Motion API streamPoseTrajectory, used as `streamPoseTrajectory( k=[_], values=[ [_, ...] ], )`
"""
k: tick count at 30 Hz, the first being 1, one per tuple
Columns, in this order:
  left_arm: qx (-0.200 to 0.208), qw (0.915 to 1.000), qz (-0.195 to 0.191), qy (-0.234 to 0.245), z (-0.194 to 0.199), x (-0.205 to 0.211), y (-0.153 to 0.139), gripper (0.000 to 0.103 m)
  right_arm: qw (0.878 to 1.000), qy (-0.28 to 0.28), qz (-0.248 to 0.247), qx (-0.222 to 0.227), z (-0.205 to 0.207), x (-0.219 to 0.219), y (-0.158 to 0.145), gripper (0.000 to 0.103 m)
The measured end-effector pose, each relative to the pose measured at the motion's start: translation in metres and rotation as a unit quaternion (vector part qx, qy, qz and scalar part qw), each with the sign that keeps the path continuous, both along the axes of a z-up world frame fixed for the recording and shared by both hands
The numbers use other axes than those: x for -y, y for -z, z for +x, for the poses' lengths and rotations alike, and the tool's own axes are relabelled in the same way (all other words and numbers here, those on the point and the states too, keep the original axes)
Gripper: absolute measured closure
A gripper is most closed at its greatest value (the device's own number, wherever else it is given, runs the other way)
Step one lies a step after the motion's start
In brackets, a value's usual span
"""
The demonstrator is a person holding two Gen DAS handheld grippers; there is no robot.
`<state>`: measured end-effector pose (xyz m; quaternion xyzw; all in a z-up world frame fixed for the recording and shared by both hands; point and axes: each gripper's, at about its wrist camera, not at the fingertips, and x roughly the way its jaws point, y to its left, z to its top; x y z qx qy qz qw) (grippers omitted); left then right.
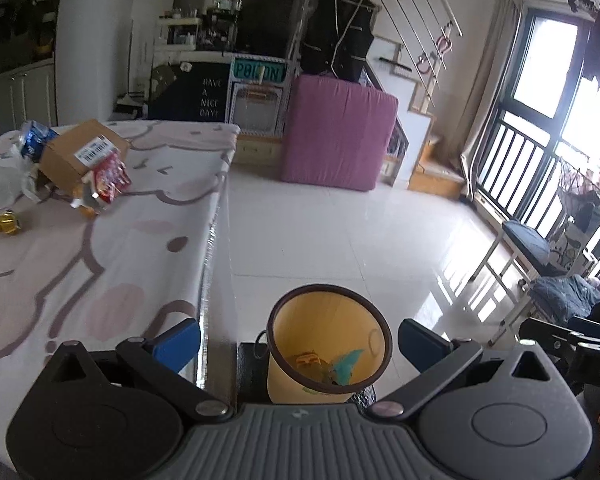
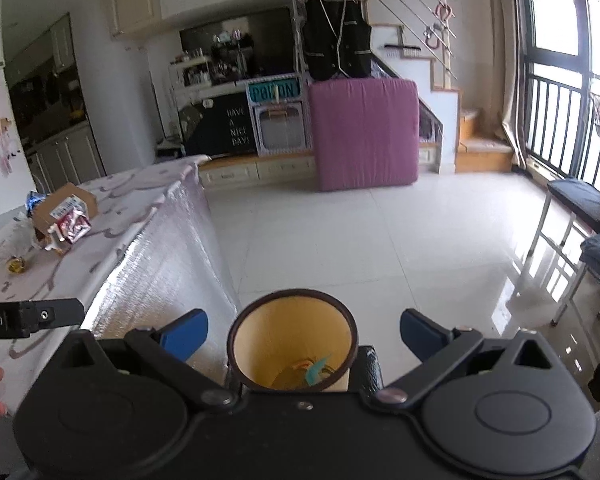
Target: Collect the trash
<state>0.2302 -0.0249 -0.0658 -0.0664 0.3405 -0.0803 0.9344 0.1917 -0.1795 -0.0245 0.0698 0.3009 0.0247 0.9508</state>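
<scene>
A yellow trash bin (image 1: 320,332) with a dark rim stands on the floor beside the table; it holds an orange wrapper and a teal scrap. It also shows in the right wrist view (image 2: 292,340). My left gripper (image 1: 300,344) is open and empty above the bin. My right gripper (image 2: 304,334) is open and empty above the bin too. On the table lie a cardboard box (image 1: 80,152), a red snack wrapper (image 1: 110,180), a blue packet (image 1: 34,138), white crumpled paper (image 1: 4,184) and a gold foil wrapper (image 1: 5,223).
The table (image 1: 100,280) with a patterned cloth fills the left. A purple mattress (image 1: 336,132) leans at the back. A bench (image 1: 528,244) stands by the window railing at right. White tiled floor (image 1: 340,232) lies beyond the bin.
</scene>
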Motion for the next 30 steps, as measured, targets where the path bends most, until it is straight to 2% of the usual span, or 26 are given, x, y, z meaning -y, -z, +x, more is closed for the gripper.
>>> streamPoseTrajectory(
  k=[16, 24, 30],
  values=[
    [0.073, 0.9962, 0.008, -0.047, -0.047, -0.044, -0.033, 0.000, 0.996, -0.026, -0.003, 0.087, -0.034, -0.037, -0.028, 0.000],
    [0.105, 0.9908, 0.015, -0.084, -0.061, -0.075, -0.044, 0.000, 0.993, -0.043, -0.012, 0.110, -0.031, -0.066, -0.037, 0.000],
    [0.109, 0.9872, 0.014, -0.115, -0.061, -0.106, -0.044, 0.000, 0.991, -0.056, -0.013, 0.121, -0.022, -0.095, -0.039, 0.000]
  ],
)
